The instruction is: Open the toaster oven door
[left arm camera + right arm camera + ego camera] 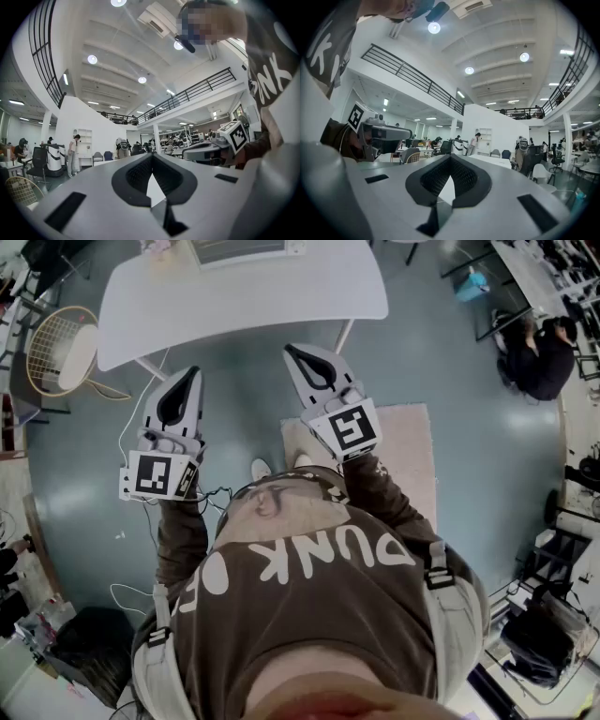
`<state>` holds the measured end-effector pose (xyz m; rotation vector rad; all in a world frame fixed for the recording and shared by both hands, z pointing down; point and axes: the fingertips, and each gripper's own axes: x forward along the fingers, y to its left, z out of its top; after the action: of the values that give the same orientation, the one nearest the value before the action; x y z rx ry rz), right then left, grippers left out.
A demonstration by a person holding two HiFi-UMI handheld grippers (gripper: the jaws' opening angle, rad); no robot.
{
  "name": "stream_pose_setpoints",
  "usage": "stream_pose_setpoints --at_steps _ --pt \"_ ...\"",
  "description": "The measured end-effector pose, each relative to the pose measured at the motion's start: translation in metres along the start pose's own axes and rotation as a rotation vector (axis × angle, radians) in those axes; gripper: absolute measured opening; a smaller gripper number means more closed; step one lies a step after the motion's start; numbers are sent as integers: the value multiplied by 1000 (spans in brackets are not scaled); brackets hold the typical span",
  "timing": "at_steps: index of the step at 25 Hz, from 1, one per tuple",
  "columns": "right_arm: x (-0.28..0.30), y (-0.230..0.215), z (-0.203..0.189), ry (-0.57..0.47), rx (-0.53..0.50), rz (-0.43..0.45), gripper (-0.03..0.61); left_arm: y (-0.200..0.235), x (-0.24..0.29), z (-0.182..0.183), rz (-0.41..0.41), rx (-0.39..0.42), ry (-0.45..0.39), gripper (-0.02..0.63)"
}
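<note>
The toaster oven (246, 249) sits at the far side of the white desk (244, 301), and only the head view catches it: a pale grey boxy front around a darker panel, cut off by the top edge of the picture, so I cannot tell how its door stands. Both tools are held short of the desk's near edge, over the blue-grey floor (234, 409) and well apart from the oven. The left tool (194, 371) and the right tool (289, 350) each have their jaws together with nothing between them. The person stands by a pinkish rug (412, 456), brown sleeves reaching to the marker cubes. A wicker chair (56, 348) stands left of the desk, and a seated person in dark clothes (539, 357) is off to the right. The two gripper views point up and outward and miss the desk surface and the oven. The left gripper view shows the closed tips of the left tool (152, 155), with the other tool's marker cube (236, 133) at right. It also takes in a tall white hall with a railed mezzanine (187, 96) and round ceiling lights (92, 59). The right gripper view shows its own tips shut (450, 157), the left tool's cube (356, 117) and people standing (476, 143) far off.
</note>
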<state>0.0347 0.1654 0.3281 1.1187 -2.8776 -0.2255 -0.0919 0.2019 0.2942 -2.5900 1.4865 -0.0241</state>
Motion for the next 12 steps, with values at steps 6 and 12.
stream_pose_setpoints --at_steps 6,12 --pt "-1 0 0 12 0 5 8 -3 0 2 -4 0 5 3" --pt "-2 -5 5 -14 20 -10 9 -3 4 5 -5 6 6 3"
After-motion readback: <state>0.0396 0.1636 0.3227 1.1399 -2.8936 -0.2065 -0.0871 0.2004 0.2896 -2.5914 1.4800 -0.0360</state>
